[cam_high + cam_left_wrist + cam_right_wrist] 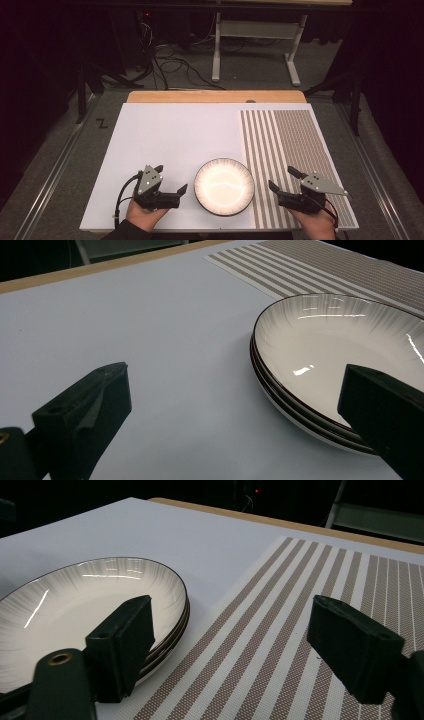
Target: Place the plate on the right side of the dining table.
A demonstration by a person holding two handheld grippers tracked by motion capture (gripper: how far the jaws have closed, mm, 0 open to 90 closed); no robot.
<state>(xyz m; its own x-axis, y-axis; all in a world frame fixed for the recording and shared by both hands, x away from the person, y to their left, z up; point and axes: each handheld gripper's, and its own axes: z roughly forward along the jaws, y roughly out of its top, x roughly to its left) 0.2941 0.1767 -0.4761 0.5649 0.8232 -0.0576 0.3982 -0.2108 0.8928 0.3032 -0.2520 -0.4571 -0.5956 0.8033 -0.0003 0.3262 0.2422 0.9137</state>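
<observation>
— Where are the plates?

— A stack of white plates [224,186] with dark rims sits near the front edge of the white board [170,140], its right side just meeting the striped mat [295,150]. From the left gripper view, the rims [280,390] show at least two plates nested together.

— And the grippers?

— The left gripper [172,181] sits just left of the stack, jaws spread wide and holding nothing. The right gripper [284,179] is over the striped mat, just right of the stack, jaws also wide apart and empty. Neither touches the plates.

— Anything beyond the table?

— Cables [170,62] on the floor and a white table frame [255,45].
</observation>
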